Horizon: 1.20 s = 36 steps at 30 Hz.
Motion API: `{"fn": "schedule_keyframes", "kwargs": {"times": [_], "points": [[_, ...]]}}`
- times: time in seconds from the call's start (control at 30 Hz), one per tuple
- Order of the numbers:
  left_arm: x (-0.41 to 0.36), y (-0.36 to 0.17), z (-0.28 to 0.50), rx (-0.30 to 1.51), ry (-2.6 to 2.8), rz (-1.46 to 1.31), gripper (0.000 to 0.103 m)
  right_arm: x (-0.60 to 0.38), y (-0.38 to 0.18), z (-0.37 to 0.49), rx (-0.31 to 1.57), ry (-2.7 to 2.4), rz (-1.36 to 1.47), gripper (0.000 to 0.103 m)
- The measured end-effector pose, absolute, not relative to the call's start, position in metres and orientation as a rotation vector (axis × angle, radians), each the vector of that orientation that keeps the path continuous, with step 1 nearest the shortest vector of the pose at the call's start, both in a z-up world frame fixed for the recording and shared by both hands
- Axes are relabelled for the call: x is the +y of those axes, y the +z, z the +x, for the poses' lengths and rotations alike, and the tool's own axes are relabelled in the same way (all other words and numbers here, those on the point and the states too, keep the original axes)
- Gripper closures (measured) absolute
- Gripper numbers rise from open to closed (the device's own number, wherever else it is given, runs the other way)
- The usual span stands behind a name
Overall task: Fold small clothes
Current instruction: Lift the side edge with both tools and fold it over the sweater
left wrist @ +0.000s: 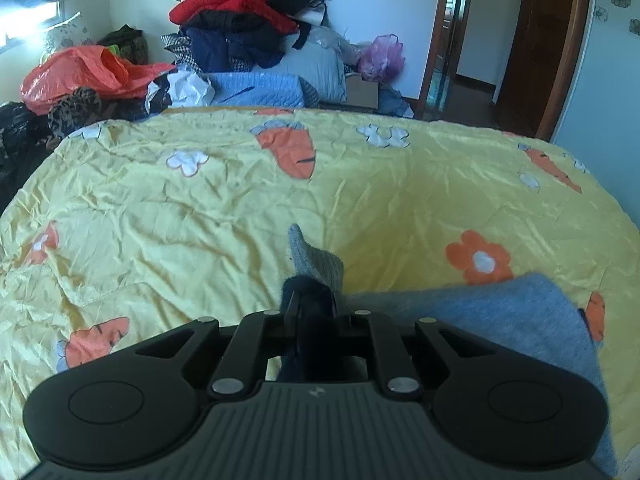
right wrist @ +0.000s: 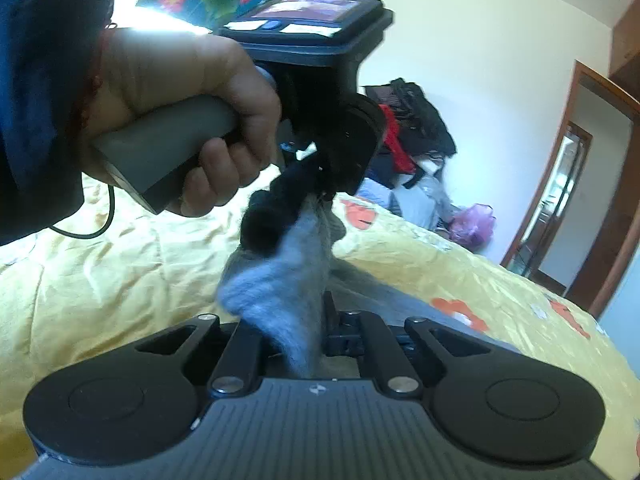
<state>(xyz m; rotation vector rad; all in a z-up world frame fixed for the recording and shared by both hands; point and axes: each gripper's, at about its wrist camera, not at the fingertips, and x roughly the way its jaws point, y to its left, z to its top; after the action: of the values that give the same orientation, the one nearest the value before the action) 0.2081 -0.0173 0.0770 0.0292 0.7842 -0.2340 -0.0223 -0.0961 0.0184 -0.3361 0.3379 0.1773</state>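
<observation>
Socks are what both tools have hold of, up off the bed. The left gripper (left wrist: 314,300) has its two fingers drawn close together on a bunched sock (left wrist: 316,264), grey at the tip with a dark navy band where the fingers pinch it; the grey end pokes up and forward beyond the fingertips. Seen from the right wrist, that same left gripper (right wrist: 320,178) hangs in the air above the bedspread, its grey handle wrapped by the person's left hand (right wrist: 188,120), with the dark and grey sock (right wrist: 280,248) dangling from its jaws. The lower grey end of the sock runs straight down into the right gripper (right wrist: 298,320), whose fingers sit narrow around the fabric, so the piece is stretched between the two tools.

Beneath them lies a yellow quilt (left wrist: 160,208) printed with carrots and flowers, crumpled all over. A larger grey-blue knitted garment (left wrist: 500,312) rests flat on the quilt just to the right of the left gripper, its near edge passing under the tool's body. Beyond the far edge of the bed stands a heap of clothes (left wrist: 248,20), red and black on top, with an orange plastic bag (left wrist: 80,72) off to its left. A wooden door frame (left wrist: 560,48) stands at the right.
</observation>
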Motion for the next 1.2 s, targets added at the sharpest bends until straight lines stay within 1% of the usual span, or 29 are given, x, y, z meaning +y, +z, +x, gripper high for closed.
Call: {"fn": "schedule_keyframes", "kwargs": {"times": [0.63, 1.2], "points": [[-0.125, 0.089, 0.186, 0.719, -0.308, 0.151, 0.091, -0.179, 0.017, -0.035, 0.347, 0.080, -0.180, 0.092], [-0.235, 0.069, 0.169, 0.692, -0.416, 0.269, 0.093, -0.245, 0.002, -0.048, 0.380, -0.066, -0.062, 0.092]]}}
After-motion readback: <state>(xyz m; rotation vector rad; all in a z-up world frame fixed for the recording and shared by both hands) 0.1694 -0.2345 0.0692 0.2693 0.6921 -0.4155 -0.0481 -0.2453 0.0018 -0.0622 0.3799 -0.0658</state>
